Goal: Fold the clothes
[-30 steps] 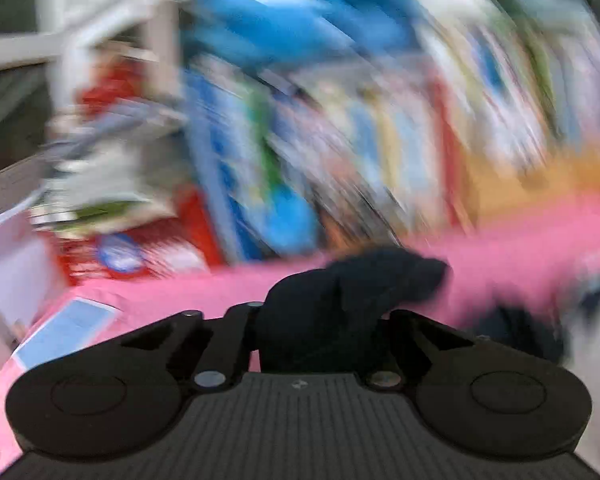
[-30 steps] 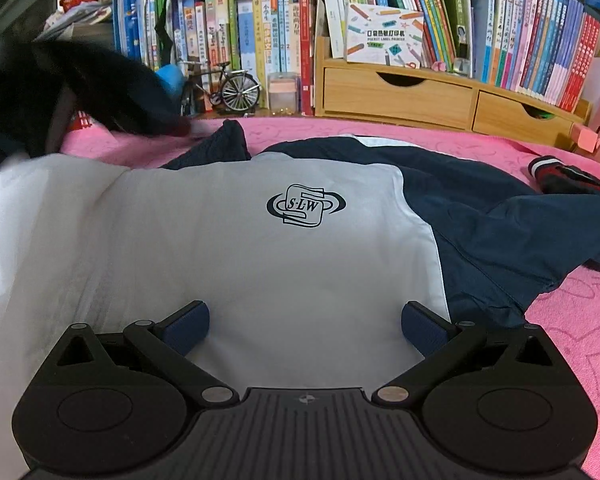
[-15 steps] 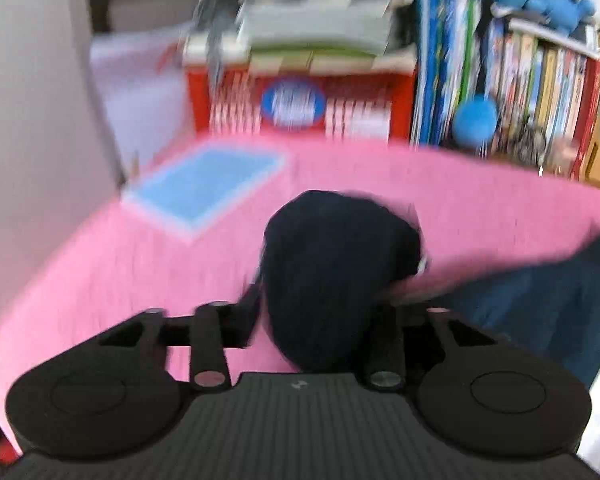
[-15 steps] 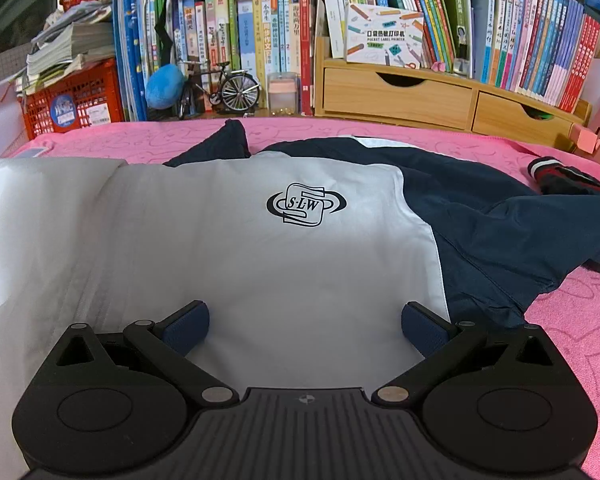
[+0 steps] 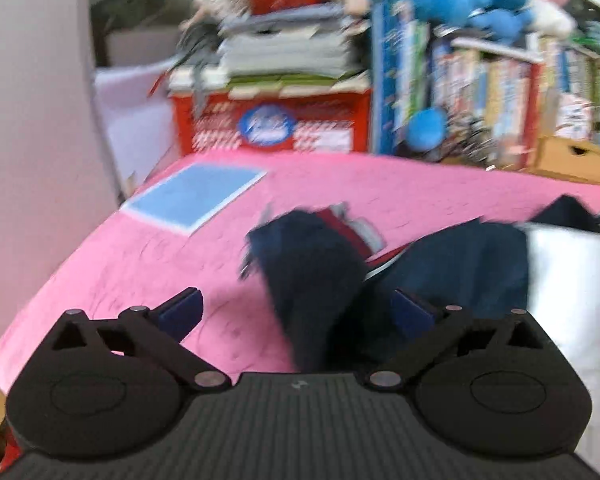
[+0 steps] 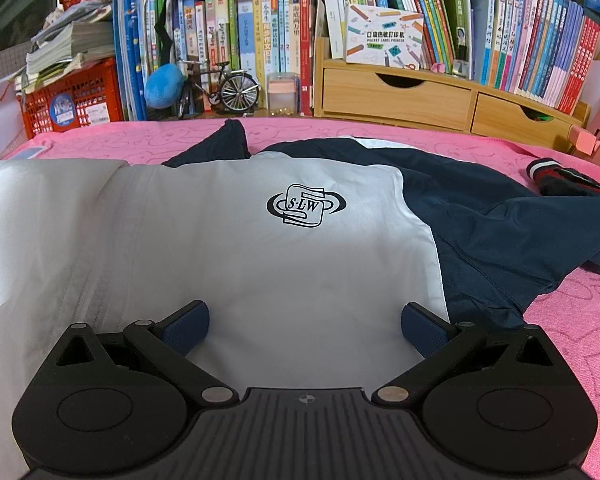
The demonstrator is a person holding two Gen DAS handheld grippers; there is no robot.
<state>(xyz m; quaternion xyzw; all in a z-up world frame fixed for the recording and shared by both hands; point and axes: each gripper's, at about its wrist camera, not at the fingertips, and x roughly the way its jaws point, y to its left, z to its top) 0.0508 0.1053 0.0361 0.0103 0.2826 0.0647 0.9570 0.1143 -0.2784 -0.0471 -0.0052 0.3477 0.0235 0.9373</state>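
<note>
- The jacket (image 6: 300, 248) lies spread on the pink cloth (image 6: 580, 320) straight ahead of my right gripper (image 6: 305, 326). Its white front panel runs from under my fingers away toward the bookshelf (image 6: 260, 40), and the printed crest (image 6: 306, 205) sits ahead of me on that same line.
- The navy sleeve on my right (image 6: 500, 232) stretches out sideways from the body, its long axis crossing mine. Its striped cuff (image 6: 560, 178) lies far off to my right and ahead.
- My right gripper stands wide open just above the white panel. Both blue pads (image 6: 188, 326) are apart and nothing is between them.
- My left gripper (image 5: 296, 314) is also spread wide. The other navy sleeve (image 5: 312, 280) lies in the gap, running from under the body forward to its cuff (image 5: 352, 228). The view is blurred, so I cannot tell if it touches a pad.
- I judge my left gripper nearer that sleeve, my right nearer the outstretched one.
</note>
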